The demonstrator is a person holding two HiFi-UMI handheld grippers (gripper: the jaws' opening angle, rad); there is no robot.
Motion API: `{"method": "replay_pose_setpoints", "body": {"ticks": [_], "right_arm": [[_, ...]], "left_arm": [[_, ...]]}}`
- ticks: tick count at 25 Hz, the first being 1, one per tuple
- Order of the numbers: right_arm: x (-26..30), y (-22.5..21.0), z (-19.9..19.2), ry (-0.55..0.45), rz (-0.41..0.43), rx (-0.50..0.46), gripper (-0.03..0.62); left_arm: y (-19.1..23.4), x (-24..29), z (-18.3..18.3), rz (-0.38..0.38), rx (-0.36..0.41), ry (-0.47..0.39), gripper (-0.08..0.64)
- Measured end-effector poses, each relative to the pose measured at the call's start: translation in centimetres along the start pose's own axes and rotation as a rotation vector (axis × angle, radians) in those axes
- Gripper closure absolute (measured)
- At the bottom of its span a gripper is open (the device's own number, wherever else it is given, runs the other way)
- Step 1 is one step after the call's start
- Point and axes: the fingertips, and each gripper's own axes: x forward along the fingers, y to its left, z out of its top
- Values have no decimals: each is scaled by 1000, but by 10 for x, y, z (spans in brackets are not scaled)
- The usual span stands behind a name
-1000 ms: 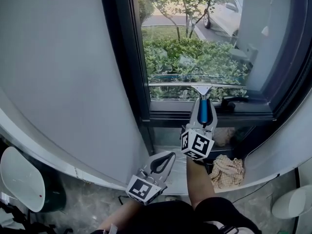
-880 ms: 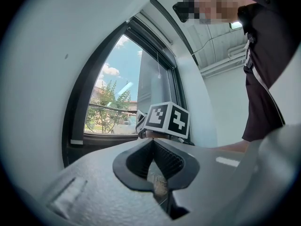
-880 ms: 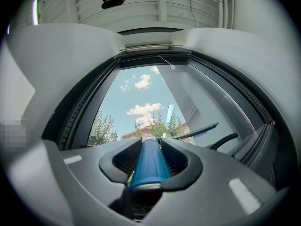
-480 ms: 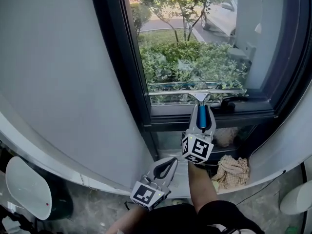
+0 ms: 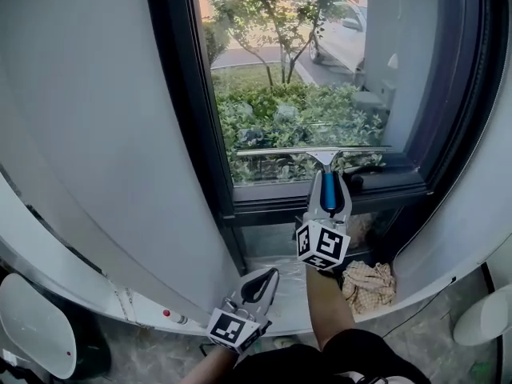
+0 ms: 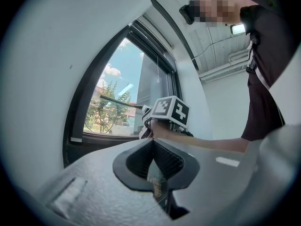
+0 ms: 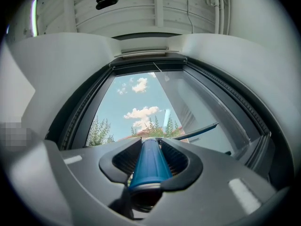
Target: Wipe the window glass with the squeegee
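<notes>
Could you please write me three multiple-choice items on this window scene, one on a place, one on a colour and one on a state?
1. Where does the squeegee's blade lie?
A. across the lower part of the window glass
B. on a tabletop
C. inside a bucket

2. What colour is the handle in the right gripper?
A. red
B. blue
C. yellow

3. How is the left gripper?
A. shut on a sponge
B. wide open
C. shut and empty

Answers: 1 A, the head view shows it level on the pane just above the bottom frame; 2 B, blue shows between the jaws; 3 C, its jaws meet with nothing between them.
</notes>
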Motion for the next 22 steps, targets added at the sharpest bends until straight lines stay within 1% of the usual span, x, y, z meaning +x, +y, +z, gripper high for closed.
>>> {"method": "replay_pose_setpoints", "body": {"ticks": [3, 6, 8, 11, 14, 17, 22], "right_arm": [[13, -15, 39, -49, -4, -14, 459], [31, -31, 83, -119, -3, -41, 459], [46, -43, 114, -178, 2, -51, 459], [71, -60, 152, -260, 7, -42, 459], [95, -75, 176, -314, 8, -42, 459], [121, -74, 198, -373, 42, -16, 460], [154, -73, 231, -444, 73, -5, 460]], "left_arm": [[-11, -1, 4, -16, -26, -28, 557], [-21, 3, 10, -35, -44, -44, 558], [-25, 11, 15, -36, -31, -60, 558], [-24, 24, 17, -10, 0, -82, 558], [-21, 40, 24, 18, 18, -89, 558], [-14, 56, 37, 49, 34, -115, 558], [-16, 81, 47, 51, 76, -152, 557]]}}
